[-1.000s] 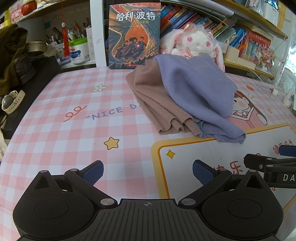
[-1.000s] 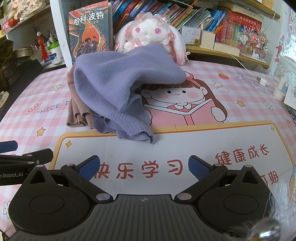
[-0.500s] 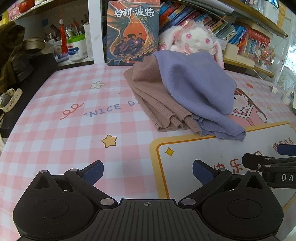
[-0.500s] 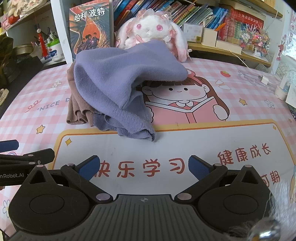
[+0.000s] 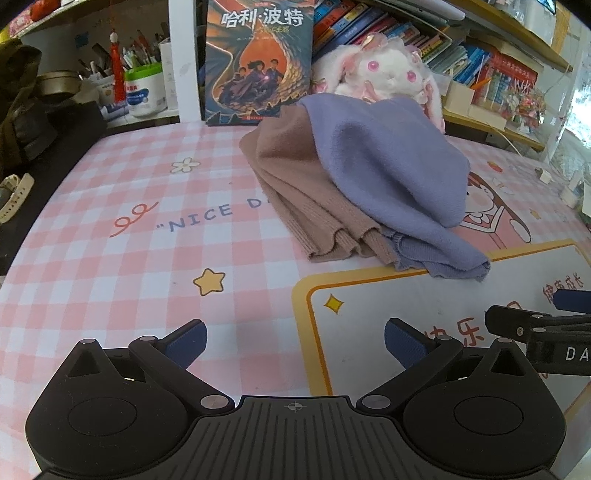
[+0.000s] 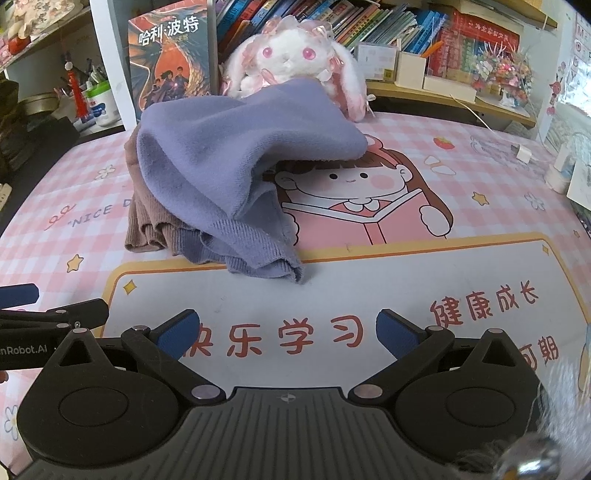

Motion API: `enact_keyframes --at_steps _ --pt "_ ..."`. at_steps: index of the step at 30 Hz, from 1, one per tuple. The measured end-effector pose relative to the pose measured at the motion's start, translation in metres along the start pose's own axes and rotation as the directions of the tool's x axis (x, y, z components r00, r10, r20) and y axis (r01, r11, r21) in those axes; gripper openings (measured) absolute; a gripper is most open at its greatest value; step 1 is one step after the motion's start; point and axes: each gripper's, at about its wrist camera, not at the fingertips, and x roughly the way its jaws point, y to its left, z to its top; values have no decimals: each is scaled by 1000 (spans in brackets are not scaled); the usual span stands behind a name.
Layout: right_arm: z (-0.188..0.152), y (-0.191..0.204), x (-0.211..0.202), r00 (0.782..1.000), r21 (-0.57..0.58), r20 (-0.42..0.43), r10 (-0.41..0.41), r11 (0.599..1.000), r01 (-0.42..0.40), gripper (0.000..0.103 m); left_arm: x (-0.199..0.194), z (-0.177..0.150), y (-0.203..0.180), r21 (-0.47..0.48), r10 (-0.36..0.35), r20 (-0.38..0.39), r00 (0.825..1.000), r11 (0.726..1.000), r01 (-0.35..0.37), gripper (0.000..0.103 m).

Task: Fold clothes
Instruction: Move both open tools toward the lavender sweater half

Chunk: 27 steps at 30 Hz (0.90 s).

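Observation:
A purple-blue knit garment lies crumpled on top of a brown knit garment in the middle of the pink checked desk mat. Both also show in the right wrist view: the purple-blue garment, the brown garment. My left gripper is open and empty, low over the mat, well short of the clothes. My right gripper is open and empty, just short of the purple hem. Each gripper shows at the other view's edge.
A white plush rabbit sits behind the clothes, partly under the purple one. A standing book, shelves of books, a pen cup and a dark bag at the left edge ring the desk.
Both grippers have drifted slightly nearer the clothes, which look a little larger. Jaws stay open and the clothes have not moved.

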Motion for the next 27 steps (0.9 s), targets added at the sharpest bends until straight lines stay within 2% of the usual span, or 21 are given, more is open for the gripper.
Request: enact_keyframes --at_steps 8,15,27 --pt "1 -7 3 1000 2 -8 3 1000 -3 103 3 1 -5 -5 3 -5 1000 1000 -3 103" --pt "5 -17 9 999 -23 -13 36 999 -36 103 3 2 -17 -28 40 -10 999 999 -41 103" --pt "24 -73 15 996 -72 -24 87 993 -88 103 8 3 -72 -91 104 -16 994 990 -105 103"
